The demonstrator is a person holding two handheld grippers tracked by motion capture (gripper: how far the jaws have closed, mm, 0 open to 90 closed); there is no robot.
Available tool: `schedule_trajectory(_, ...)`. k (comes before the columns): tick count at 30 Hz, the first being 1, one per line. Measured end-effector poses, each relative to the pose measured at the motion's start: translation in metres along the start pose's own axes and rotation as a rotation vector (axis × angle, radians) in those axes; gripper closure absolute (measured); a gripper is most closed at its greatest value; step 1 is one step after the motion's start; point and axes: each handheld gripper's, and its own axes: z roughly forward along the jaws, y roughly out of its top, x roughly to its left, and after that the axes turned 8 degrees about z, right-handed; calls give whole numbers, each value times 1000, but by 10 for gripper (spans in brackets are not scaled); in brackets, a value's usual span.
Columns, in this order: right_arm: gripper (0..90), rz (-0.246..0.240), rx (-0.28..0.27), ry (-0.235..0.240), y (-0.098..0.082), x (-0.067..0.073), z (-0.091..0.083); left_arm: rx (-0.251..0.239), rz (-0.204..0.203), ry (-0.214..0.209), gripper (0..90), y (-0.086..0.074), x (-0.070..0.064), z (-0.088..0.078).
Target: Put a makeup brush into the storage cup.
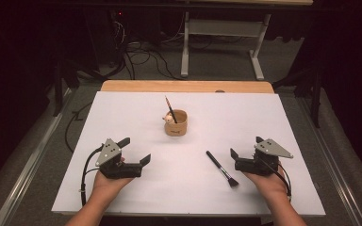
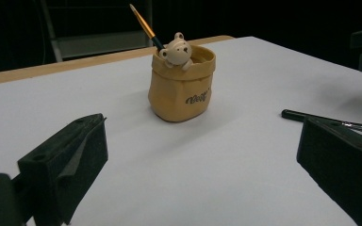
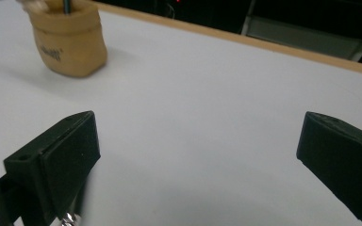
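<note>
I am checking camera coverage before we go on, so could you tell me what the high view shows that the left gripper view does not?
The high view alone takes in both hands with the left gripper and the right gripper, each open and resting on the white table, and the full length of the black brush with its bristles. The left gripper view alone shows the little bear on the rim of the tan pot and the lettering on the pot. Both show the pot, the paintbrush standing in it, and the black brush's handle.
</note>
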Motion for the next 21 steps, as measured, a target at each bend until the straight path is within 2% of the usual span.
schedule_trajectory(1,14,-17,34,-17,-4,-3,1,1,-3,-3,29,0,0,0)
schedule_trajectory(5,16,-28,98,-31,-10,-8,5,-10,-16,-12,22,1,0,1)
schedule_trajectory(6,16,-41,107,-29,-11,-9,6,-8,-22,-16,18,1,0,1)
schedule_trajectory(10,22,-35,157,-22,-13,-10,7,3,-45,-29,8,0,2,2)
schedule_trajectory(15,39,-57,214,-12,-11,-9,9,-13,-48,-23,2,1,3,-1)
schedule_trajectory(18,51,-52,232,-8,-10,-8,10,-12,-56,-18,0,0,4,-1)
schedule_trajectory(21,72,-42,278,-3,-8,-7,11,-11,-58,-19,0,0,4,-1)
